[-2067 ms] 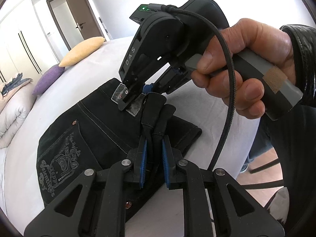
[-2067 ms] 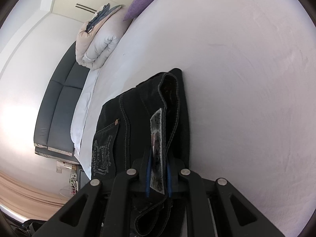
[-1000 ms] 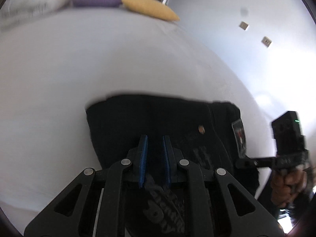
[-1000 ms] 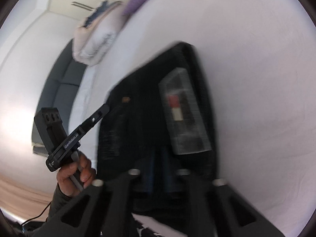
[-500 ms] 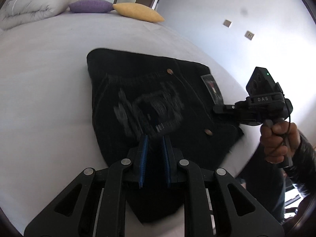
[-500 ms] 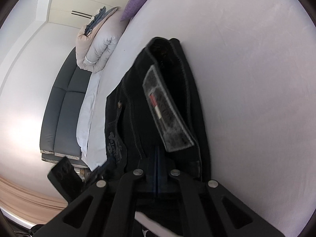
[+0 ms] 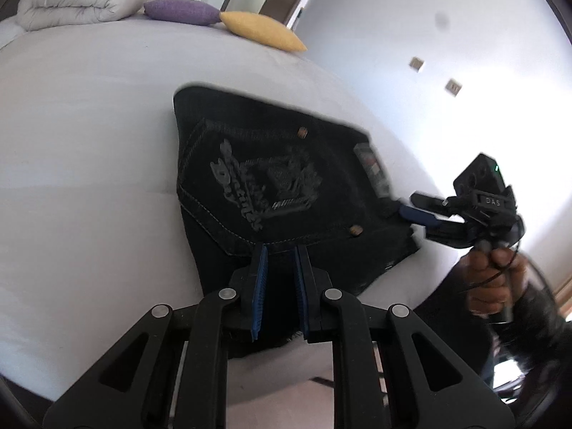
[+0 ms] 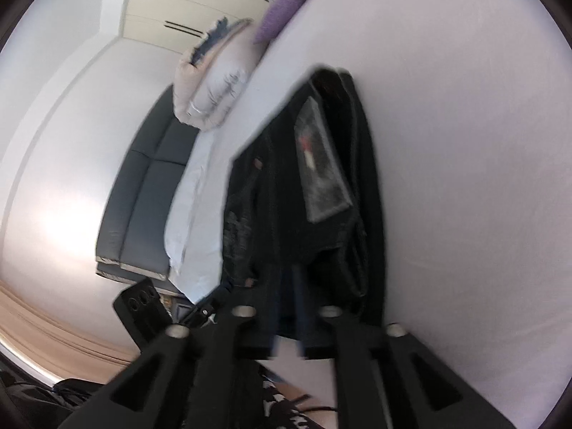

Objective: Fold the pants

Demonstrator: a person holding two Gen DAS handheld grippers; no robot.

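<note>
pants (image 7: 279,193) folded on bed (image 7: 89,178) | left gripper (image 7: 280,279) released, jaws parted | right gripper (image 7: 411,214) unclear

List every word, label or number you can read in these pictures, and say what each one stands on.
"DAS": on the body of the right gripper, seen in the left wrist view.
Embroidered lettering on the back pocket of the black pants: too stylised and blurred to read.
Waistband patch with a red mark: too blurred to read.
Nothing else legible.
</note>
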